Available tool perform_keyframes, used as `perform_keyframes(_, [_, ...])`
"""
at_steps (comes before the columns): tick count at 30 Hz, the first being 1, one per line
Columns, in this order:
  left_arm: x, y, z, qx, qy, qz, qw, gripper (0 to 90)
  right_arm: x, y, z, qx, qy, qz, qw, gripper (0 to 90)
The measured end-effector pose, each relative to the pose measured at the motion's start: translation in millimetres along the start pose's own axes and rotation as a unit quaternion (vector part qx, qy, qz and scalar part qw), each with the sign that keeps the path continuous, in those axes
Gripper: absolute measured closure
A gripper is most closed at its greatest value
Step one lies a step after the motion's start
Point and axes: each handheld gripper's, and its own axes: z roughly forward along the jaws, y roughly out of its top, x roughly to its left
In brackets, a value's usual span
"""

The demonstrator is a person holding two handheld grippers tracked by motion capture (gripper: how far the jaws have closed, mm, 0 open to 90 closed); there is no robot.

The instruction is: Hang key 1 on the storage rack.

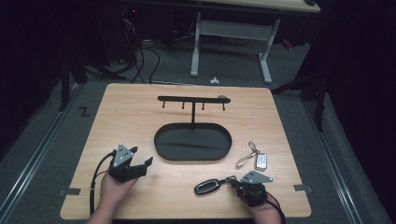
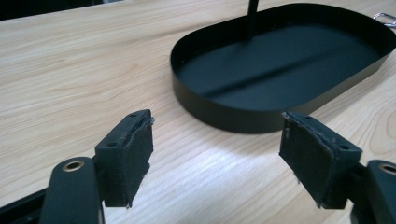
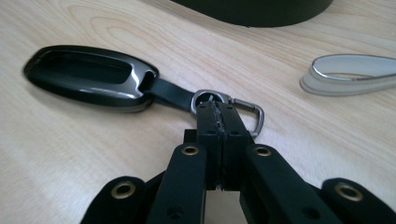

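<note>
A black key fob [image 1: 207,187] [image 3: 88,77] lies flat on the wooden table near its front edge. A short black strap joins it to a metal ring [image 3: 208,99] and a carabiner clip [image 3: 254,116]. My right gripper [image 1: 232,181] [image 3: 218,109] comes in from the fob's right, its pads pressed together on the ring. My left gripper [image 1: 140,158] [image 2: 217,144] rests at the front left, open and empty, pointing toward the black oval tray [image 1: 205,144] [image 2: 280,70].
A black hook rack [image 1: 193,99] rises on a post from the tray. A silver key fob [image 1: 260,161] with a pale loop strap [image 1: 247,156] [image 3: 350,74] lies right of the tray, close behind my right gripper. Bare wood spans the table's left half.
</note>
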Motion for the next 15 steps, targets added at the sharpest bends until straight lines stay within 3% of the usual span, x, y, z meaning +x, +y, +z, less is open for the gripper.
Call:
perform_keyframes(11, [12.6, -21.8, -39.2, -0.001, 0.029, -0.027, 0.9992, 26.8, -1.7, 35.3, 40.1, 0.008, 0.012, -0.008, 0.9999, 89.7])
perform_keyframes(15, [15.1, -21.2, -42.7, -0.007, 0.030, -0.033, 0.9990, 27.2, 2.1, 39.5, 41.0, 0.003, 0.003, -0.017, 0.9998, 89.5])
